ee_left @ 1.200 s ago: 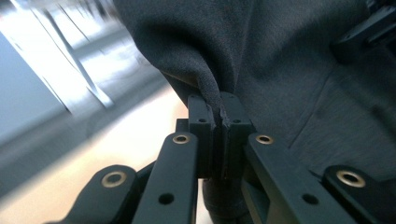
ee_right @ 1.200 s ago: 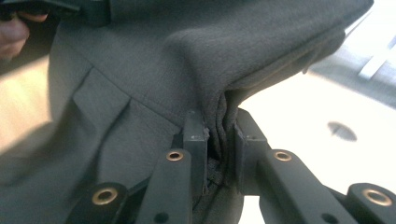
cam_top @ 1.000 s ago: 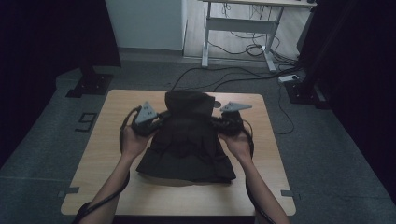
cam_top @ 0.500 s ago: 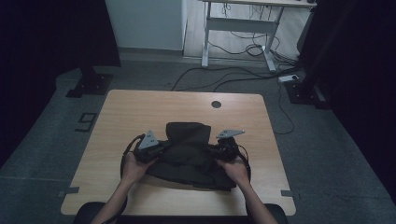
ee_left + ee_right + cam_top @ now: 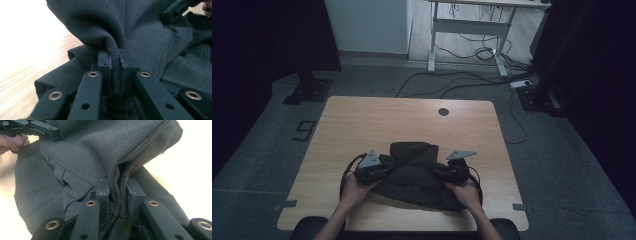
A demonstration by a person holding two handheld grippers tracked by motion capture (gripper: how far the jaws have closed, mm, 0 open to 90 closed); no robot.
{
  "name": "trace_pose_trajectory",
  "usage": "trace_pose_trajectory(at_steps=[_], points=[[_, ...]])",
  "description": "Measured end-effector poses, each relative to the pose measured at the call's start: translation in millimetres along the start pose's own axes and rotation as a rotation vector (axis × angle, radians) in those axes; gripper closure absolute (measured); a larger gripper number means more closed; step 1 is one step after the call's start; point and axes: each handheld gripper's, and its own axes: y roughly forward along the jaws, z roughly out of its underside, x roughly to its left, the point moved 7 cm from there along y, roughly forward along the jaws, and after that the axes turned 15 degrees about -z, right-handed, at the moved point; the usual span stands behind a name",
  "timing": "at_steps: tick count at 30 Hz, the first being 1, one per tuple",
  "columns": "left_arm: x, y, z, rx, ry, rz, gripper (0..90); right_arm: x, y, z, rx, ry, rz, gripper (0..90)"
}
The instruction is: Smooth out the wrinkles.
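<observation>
A dark grey garment lies bunched on the near half of the wooden table. My left gripper holds the cloth at its left side, and my right gripper holds it at the right. In the left gripper view the jaws are shut on a pinched fold of the garment, the gripper close to the table. The right gripper likewise clamps a thick gather of the garment. The far gripper's black arm shows at that view's upper left with a hand.
A round cable hole sits near the table's far edge. Beyond the table stand a white desk frame and floor cables. A black stand base is at far left. A chair edge shows at bottom.
Both grippers have pulled the garment toward the near edge and lowered it. The cloth, spread high and tall a second ago, is now folded into a shorter, flatter heap.
</observation>
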Motion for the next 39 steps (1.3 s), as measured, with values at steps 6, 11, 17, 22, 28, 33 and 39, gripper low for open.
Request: trace_pose_trajectory(at_steps=[6,11,17,22,28,33,39], points=[[1.7,-10.5,1.7,0.001,-0.03,0.018,66.3,8.5,-5.0,0.4,-0.013,-0.03,0.003,68.8],[0.0,-18.0,4.5,0.003,-0.018,0.02,66.4,13.2,-8.1,-0.8,-0.013,-0.041,0.004,60.8],[-4.6,-24.3,9.8,0.01,0.01,0.02,67.0,22.9,-15.5,-0.5,0.011,-0.066,-0.011,41.8],[-6.3,-25.5,15.5,0.016,0.011,0.026,67.0,23.6,-40.8,-8.5,0.021,-0.069,0.008,31.9],[-8.3,-26.1,18.7,0.019,0.022,0.022,67.0,-2.6,-58.3,-22.9,0.013,0.011,0.119,31.7],[-10.8,-27.8,21.0,0.02,0.038,0.013,66.8,-33.2,-28.0,-22.7,0.111,0.078,0.221,35.1],[-12.8,-29.7,24.0,0.024,0.04,0.012,66.5,-40.0,-14.8,-21.1,0.124,0.124,0.179,38.5]])
